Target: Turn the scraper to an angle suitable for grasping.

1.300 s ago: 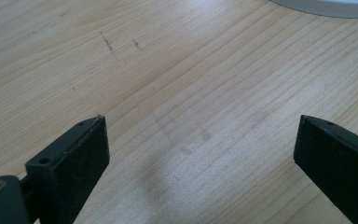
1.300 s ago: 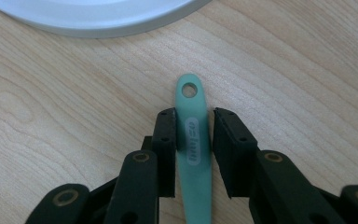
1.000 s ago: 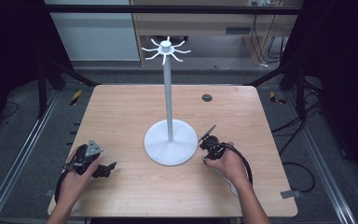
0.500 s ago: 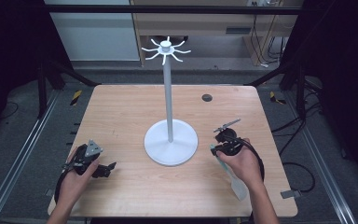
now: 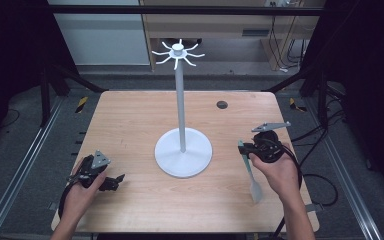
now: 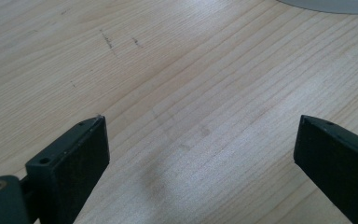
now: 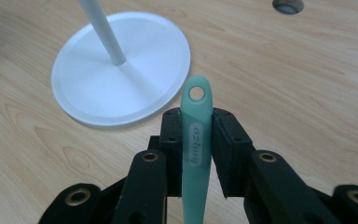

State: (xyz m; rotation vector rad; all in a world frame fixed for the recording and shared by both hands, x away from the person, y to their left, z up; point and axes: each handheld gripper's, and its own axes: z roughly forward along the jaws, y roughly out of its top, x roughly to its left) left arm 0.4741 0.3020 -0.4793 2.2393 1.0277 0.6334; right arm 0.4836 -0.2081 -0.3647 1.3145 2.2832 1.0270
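Near edge of wooden table (image 5: 130, 120), left of white stand (image 5: 182, 150): left gripper (image 5: 111, 182) low over bare wood, jaws spread wide, nothing between. Right of stand's round base: right gripper (image 5: 243, 148) raised off the table, clamped on the handle of a mint-green utensil (image 5: 250, 172), hanging-hole end pointing toward the stand, broad end trailing back under the hand. Embossed lettering on handle, too blurred to read. Beyond the stand, small dark round hole (image 5: 222, 104) in the tabletop. Atop the pole, ring of hooks (image 5: 178, 51)

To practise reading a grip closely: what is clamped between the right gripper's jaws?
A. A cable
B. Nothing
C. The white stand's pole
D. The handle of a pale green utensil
D: the right gripper has its pads pressed on the pale green utensil, whose hanging hole pokes out beyond them.
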